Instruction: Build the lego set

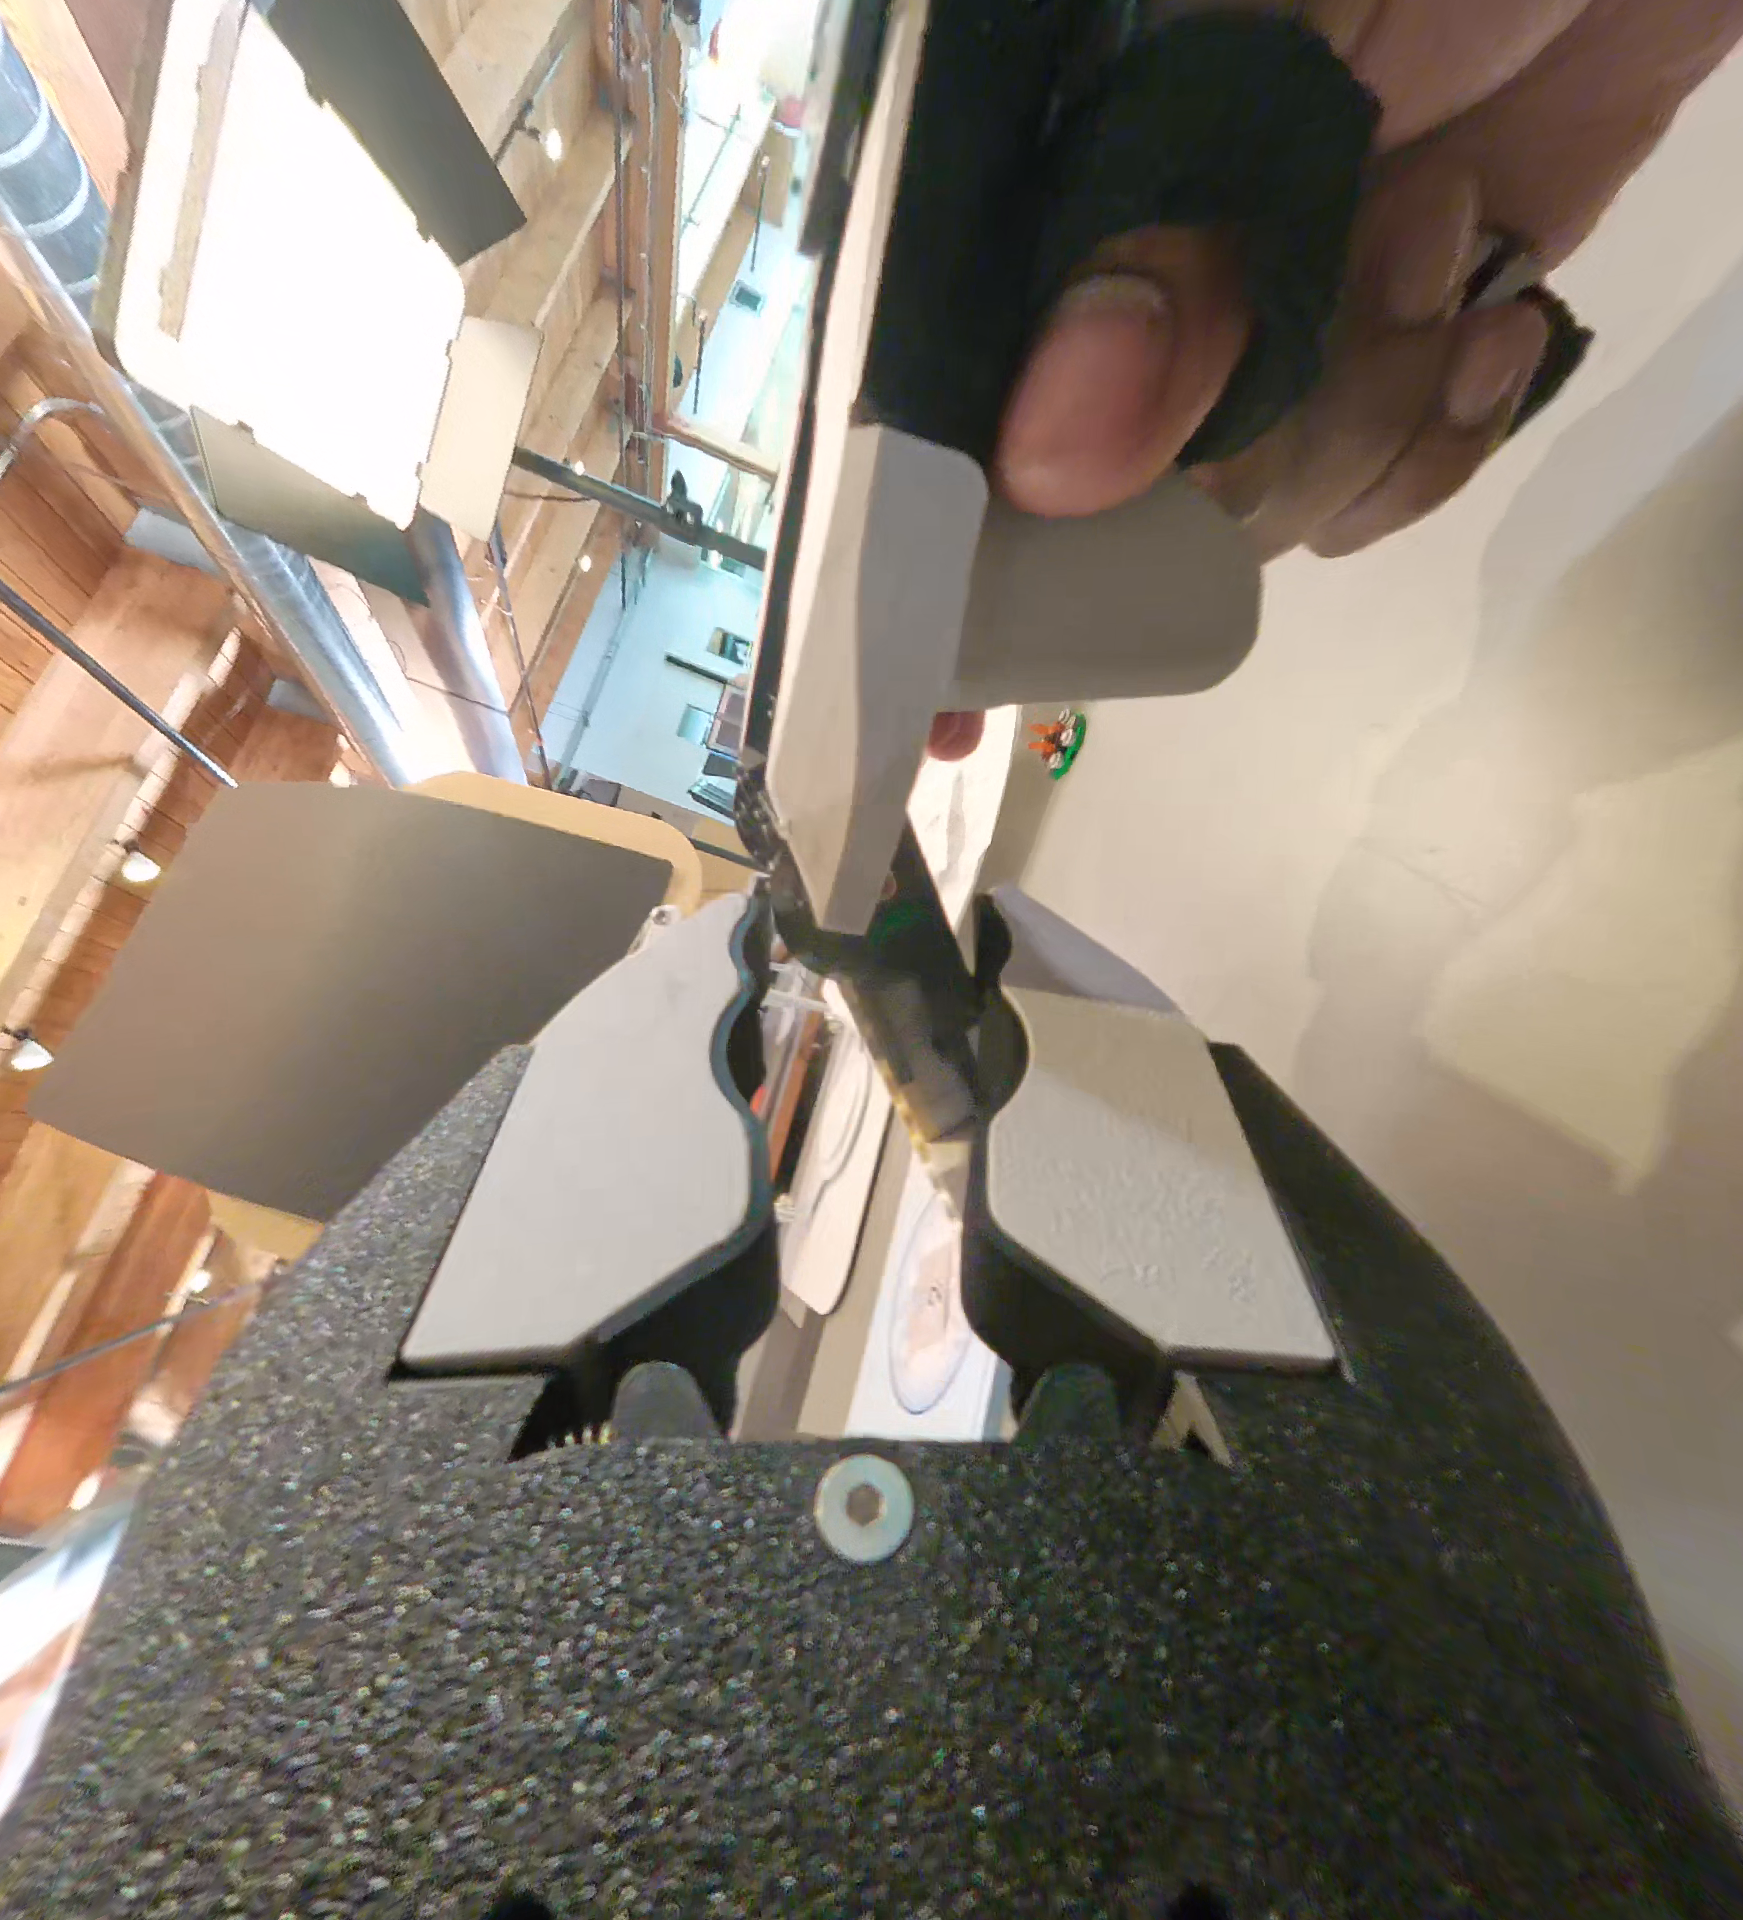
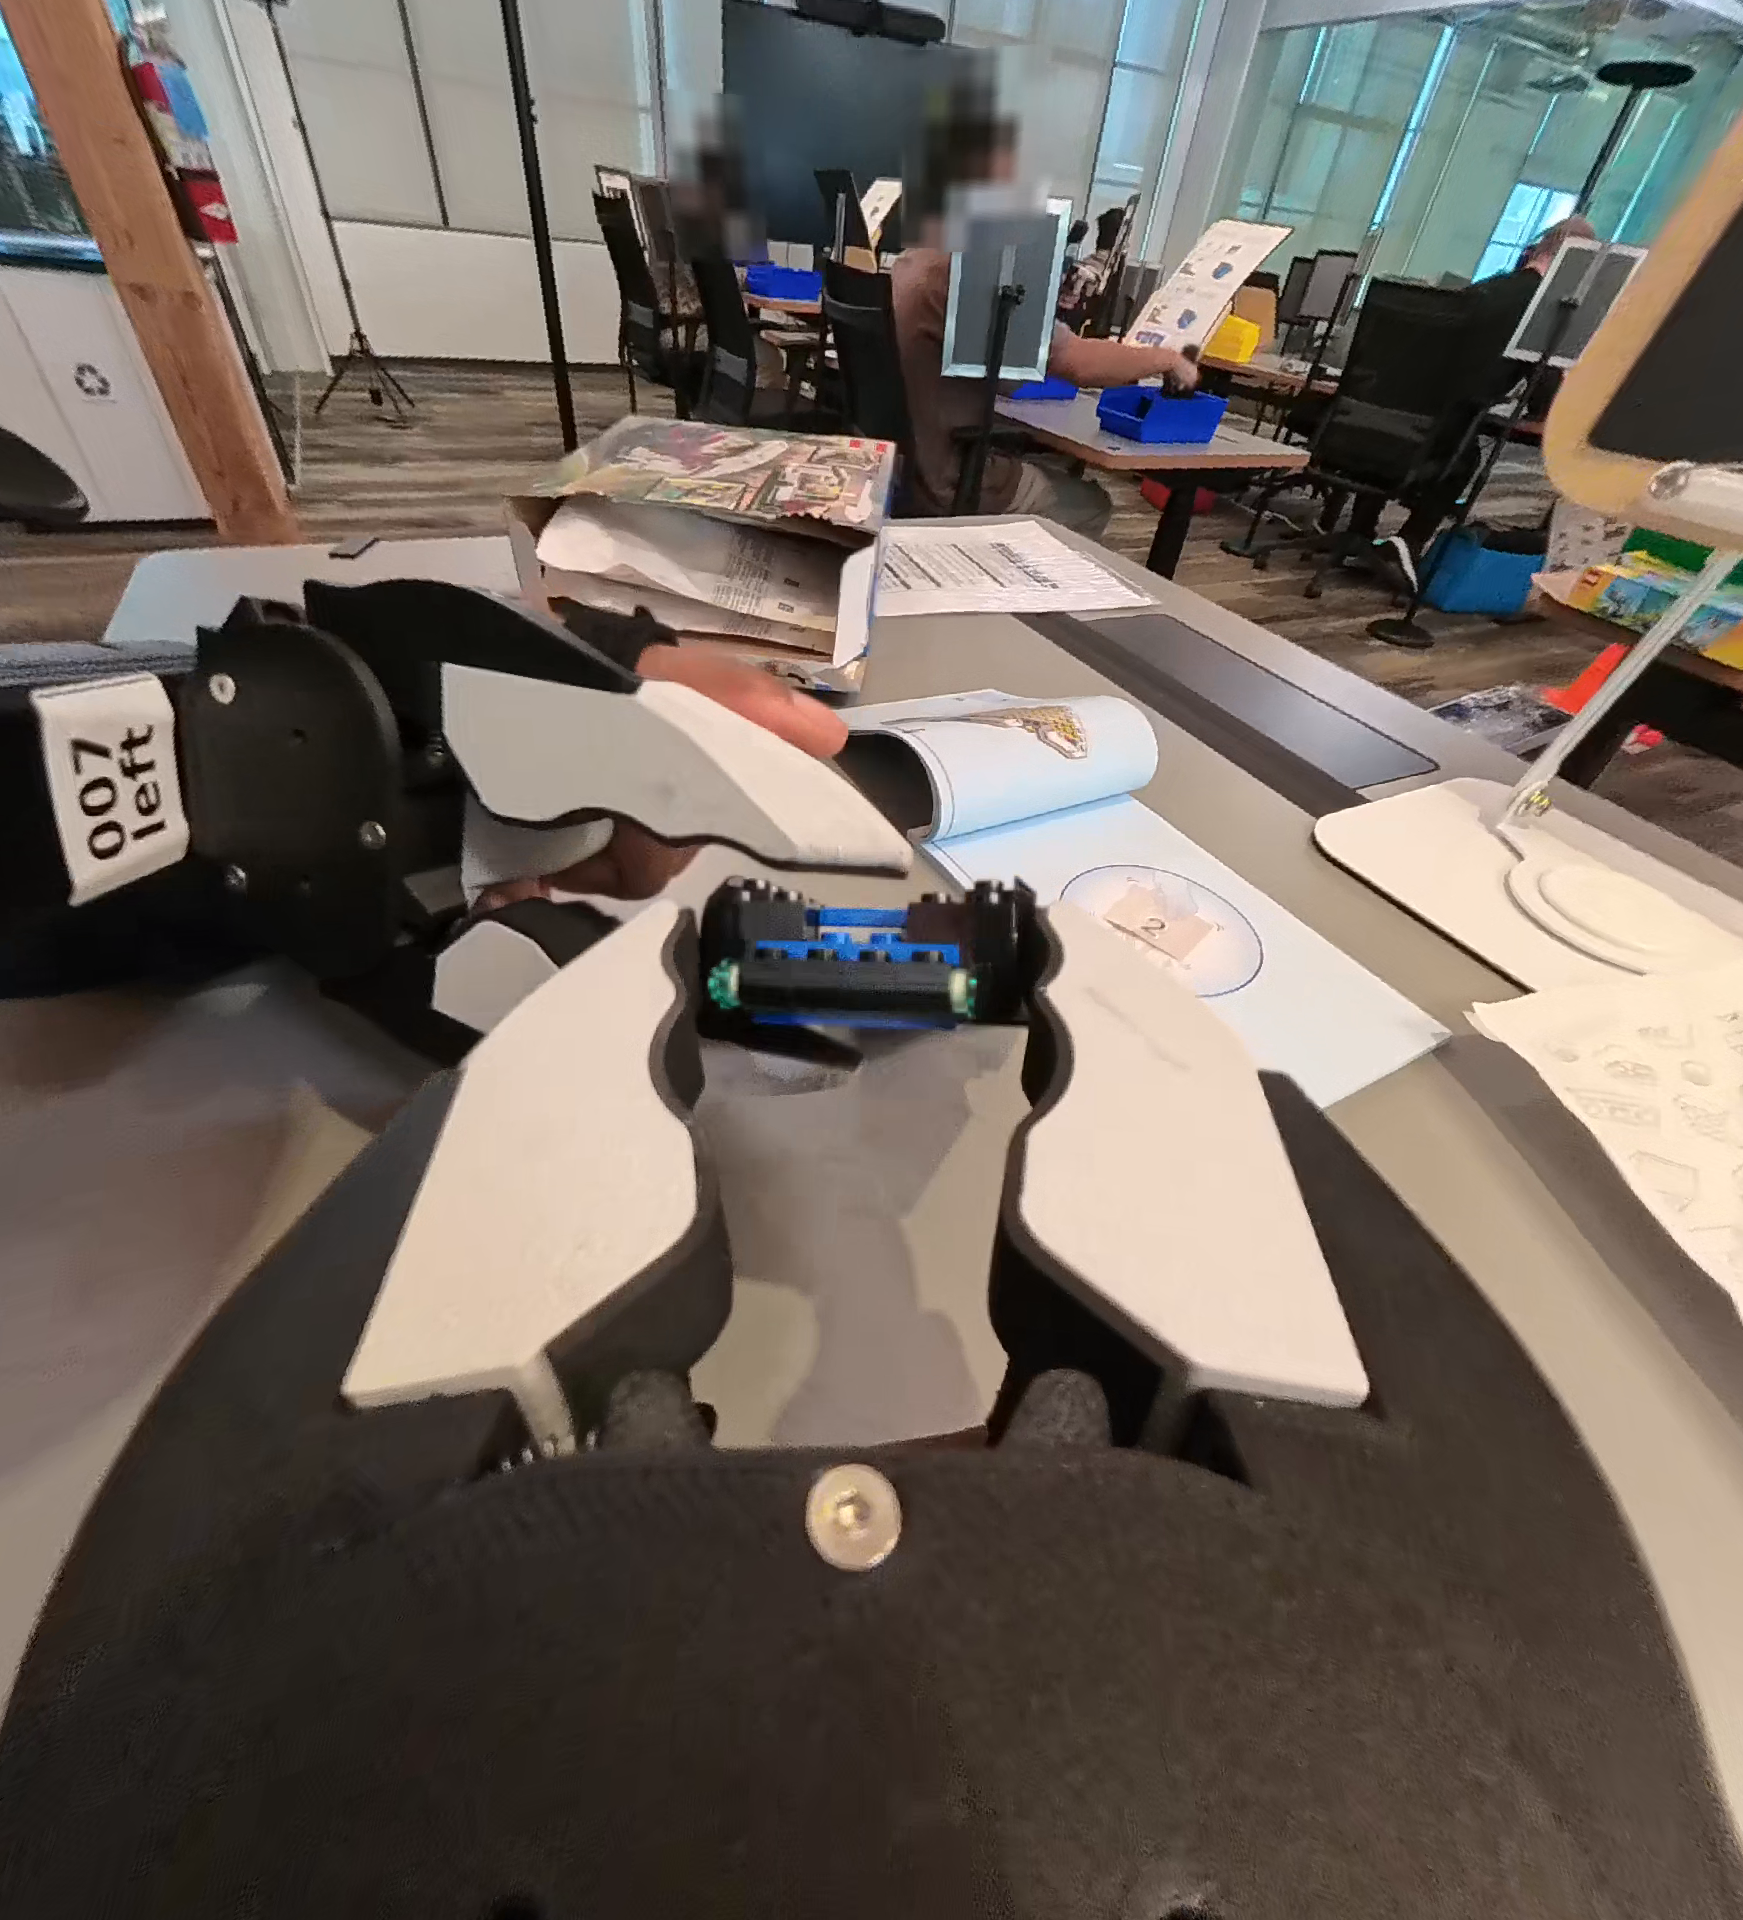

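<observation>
The right gripper holds a black and blue brick assembly above the grey desk, its jaws pressed on both ends. At ten o'clock from it, the left gripper, turned on its side, has one finger just over the assembly. In the left wrist view the left gripper has its jaws partly apart around the assembly, seen end-on; whether its pads touch it, I cannot tell. At one o'clock beyond the assembly lies an open light-blue booklet; at twelve o'clock, farther off, a torn cardboard box.
</observation>
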Demonstrator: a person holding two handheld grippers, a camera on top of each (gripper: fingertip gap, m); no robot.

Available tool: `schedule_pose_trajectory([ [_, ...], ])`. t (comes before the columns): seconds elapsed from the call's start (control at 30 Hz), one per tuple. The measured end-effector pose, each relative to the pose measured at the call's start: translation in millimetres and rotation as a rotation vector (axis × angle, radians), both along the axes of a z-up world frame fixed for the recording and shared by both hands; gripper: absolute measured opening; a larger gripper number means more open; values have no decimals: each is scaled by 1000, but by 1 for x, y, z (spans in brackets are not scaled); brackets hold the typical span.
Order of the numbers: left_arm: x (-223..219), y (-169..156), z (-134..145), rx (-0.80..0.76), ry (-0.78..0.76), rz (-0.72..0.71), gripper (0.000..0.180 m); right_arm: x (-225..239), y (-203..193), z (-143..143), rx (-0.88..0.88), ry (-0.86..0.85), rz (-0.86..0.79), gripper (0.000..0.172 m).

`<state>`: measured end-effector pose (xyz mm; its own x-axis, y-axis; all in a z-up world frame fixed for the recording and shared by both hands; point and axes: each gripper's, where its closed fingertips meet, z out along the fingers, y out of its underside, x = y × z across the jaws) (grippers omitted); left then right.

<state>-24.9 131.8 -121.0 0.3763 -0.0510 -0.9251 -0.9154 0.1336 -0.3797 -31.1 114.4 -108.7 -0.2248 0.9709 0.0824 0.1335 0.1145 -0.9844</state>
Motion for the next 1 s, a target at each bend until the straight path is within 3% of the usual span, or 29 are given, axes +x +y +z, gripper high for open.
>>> schedule_pose_trajectory([
  [0.17, -6, 4, -7, -56, -99, 21, 38, -2, 6, -5, -15, -24, -29, 60],
  [0.7, -12, 13, -23, -134, -203, 71, 51, -2, 18, -3, -198, -30, -78, 59],
  [0.9, -15, 18, -25, -120, -242, 111, 43, -3, 7, -2, -207, -28, -54, 59],
  [1.0, -18, 17, -22, -96, -232, 120, 29, -3, 5, -3, -201, -29, -49, 59],
])
